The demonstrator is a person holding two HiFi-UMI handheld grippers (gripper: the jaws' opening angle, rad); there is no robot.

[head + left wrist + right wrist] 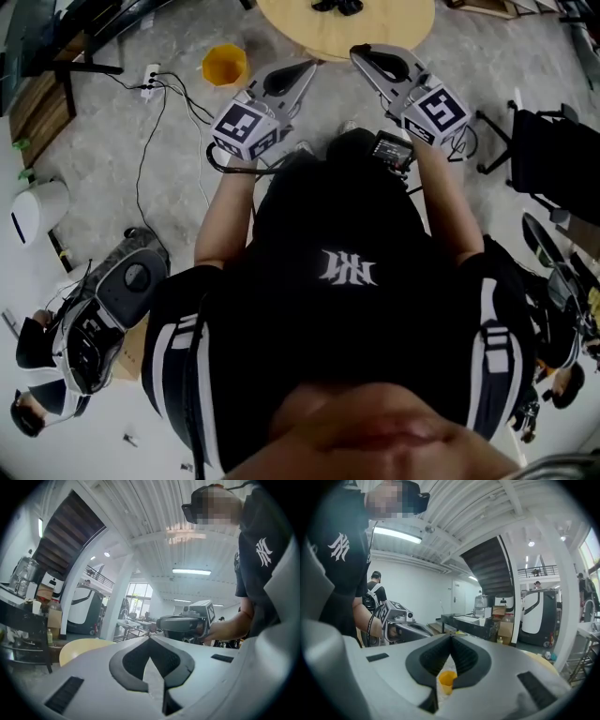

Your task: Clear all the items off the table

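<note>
In front of the person's chest, the left gripper point(307, 67) and the right gripper point(359, 52) are held side by side, angled toward each other, with their tips at the near edge of the round table point(394, 28). Both pairs of jaws are clenched fully together with nothing between them. A black item point(337, 6) lies on the table beyond both tips, untouched, and a yellow cup point(224, 66) stands on the floor left of the table.

Ceiling strip lights point(191, 571) and a far window point(139, 592) are lighting the hall brightly. Fisheye distortion is bending all edges, with corners darkening in both gripper views.
</note>
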